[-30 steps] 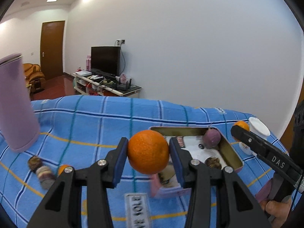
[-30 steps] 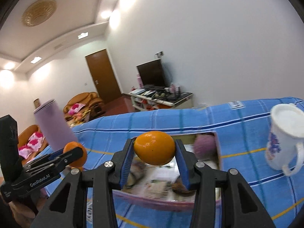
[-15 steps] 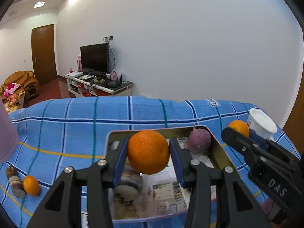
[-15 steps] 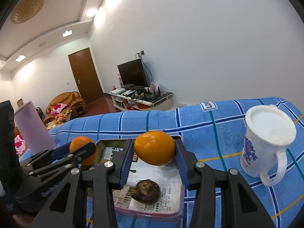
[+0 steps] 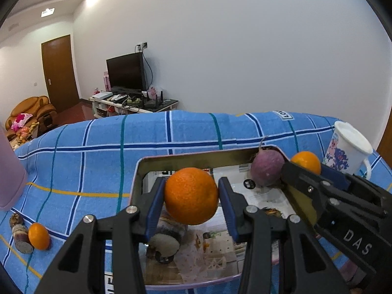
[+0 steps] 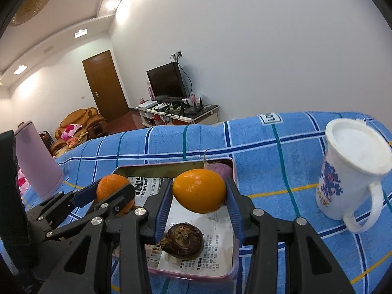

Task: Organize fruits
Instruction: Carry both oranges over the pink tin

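Oranges held over tray (image 5: 259,151), one per gripper.
Left gripper (image 5: 191,199) clamps orange (image 5: 191,195); right gripper (image 6: 199,196) clamps smoother orange (image 6: 199,190).

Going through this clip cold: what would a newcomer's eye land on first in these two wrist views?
Two bright fruits held in mid-air: the left gripper clamps a round orange, and the right gripper clamps a smooth yellow-orange fruit. Both hang over the shallow paper-lined metal tray on the blue plaid cloth. A purple round fruit with a stem sits in the tray's far right corner, and a white printed mug stands to its right.
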Available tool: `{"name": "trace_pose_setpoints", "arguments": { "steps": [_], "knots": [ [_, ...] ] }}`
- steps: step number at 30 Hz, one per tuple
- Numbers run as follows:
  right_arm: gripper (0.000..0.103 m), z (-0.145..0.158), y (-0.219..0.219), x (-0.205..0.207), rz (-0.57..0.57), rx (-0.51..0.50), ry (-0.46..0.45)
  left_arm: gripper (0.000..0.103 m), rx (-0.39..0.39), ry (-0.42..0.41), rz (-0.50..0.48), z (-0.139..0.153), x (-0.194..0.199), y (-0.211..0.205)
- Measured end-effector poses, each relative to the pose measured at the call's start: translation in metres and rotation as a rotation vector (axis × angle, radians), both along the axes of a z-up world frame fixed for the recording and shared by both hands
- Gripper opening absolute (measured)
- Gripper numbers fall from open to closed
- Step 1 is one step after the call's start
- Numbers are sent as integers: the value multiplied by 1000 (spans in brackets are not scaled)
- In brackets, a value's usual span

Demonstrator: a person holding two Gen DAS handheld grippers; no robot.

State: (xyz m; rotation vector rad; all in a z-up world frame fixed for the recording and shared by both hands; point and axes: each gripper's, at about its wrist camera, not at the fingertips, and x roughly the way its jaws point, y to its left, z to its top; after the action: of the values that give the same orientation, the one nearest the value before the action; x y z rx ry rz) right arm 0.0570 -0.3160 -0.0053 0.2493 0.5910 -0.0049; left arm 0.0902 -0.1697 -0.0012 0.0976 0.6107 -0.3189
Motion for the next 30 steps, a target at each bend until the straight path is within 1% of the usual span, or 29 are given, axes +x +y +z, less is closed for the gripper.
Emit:
{"name": "trace_pose_setpoints", "arguments": {
  "steps": [10, 23, 25, 30],
  "knots": [
    [46, -10, 2, 8, 14, 3, 39, 46, 39, 0, 6, -7, 2, -4],
    [46, -18, -2, 13, 27, 69, 66, 46, 44, 10, 15, -9, 6, -4],
    [46, -18, -1, 13, 27, 68, 63, 46, 46, 9, 17, -9, 6, -4],
    [46, -20, -2, 14, 52, 109, 60, 46, 44, 9, 20, -9, 5, -3]
  ]
}}
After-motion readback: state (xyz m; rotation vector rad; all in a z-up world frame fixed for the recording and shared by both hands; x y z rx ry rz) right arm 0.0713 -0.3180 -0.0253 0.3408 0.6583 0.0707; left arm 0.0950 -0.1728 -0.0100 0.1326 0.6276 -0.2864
